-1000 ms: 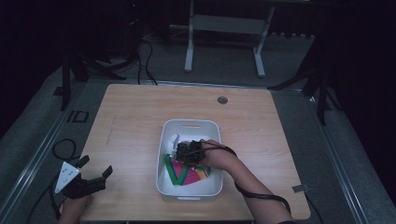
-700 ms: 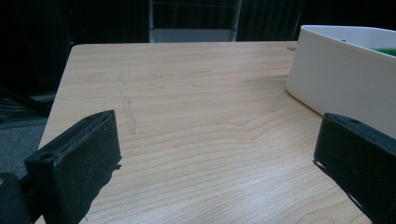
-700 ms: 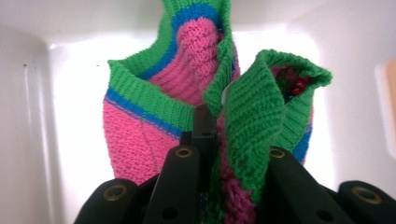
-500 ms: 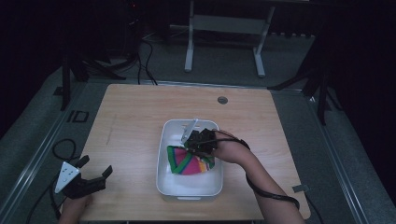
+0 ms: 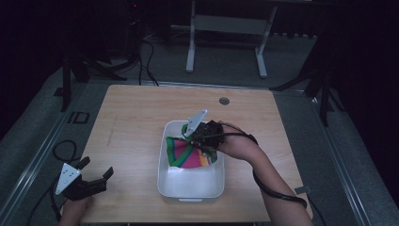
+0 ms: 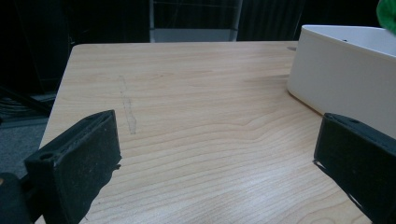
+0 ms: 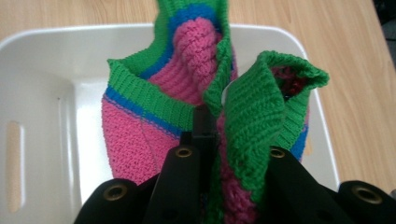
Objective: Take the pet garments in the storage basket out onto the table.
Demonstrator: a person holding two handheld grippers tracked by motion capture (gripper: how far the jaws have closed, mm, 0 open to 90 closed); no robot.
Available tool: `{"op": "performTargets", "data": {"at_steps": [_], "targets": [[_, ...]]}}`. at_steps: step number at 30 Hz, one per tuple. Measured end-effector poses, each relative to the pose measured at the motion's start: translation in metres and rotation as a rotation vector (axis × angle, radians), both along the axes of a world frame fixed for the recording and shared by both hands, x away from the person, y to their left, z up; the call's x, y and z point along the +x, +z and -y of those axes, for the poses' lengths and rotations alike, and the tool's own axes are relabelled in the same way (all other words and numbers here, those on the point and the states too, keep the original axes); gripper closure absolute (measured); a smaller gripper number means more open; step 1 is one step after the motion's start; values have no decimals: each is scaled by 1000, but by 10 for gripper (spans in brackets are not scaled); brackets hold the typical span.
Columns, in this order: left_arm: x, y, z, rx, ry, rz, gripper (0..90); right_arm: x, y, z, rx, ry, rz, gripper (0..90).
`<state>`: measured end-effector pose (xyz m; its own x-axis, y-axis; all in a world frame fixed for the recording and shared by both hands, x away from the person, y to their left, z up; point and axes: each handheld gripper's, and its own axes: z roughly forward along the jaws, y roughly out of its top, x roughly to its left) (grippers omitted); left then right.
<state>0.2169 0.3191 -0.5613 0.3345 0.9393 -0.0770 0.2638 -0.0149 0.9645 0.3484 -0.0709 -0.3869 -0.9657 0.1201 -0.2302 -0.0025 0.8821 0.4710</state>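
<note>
Left gripper [image 5: 96, 180]: was held at the near left corner of the table [image 5: 136, 113], jaws spread wide with nothing between them, resting just above the wood. White tub [image 5: 190, 190]: was set at the table's middle, toward the near edge. Knitted cloth [image 5: 188, 153], pink, green and blue: was hung partly inside the tub, its upper fold pinched between the closed jaws of the right gripper [image 5: 186, 137], which was held above the tub's far end.

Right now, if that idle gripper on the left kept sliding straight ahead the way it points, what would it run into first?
Probably nothing at first: ahead of the left gripper, between its open jaws, lies bare wooden table. The white plastic bin stands off to one side, so the jaw on that side might clip its wall; depth is hard to judge.
</note>
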Motion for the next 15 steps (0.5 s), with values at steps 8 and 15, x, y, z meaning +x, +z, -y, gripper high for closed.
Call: {"op": "performTargets", "data": {"at_steps": [8, 15], "targets": [[0, 0, 0, 1, 2, 1, 9, 0, 30, 11, 40, -9, 31, 832], [0, 0, 0, 1, 2, 0, 9, 0, 50, 30, 50, -40, 62, 832]]}}
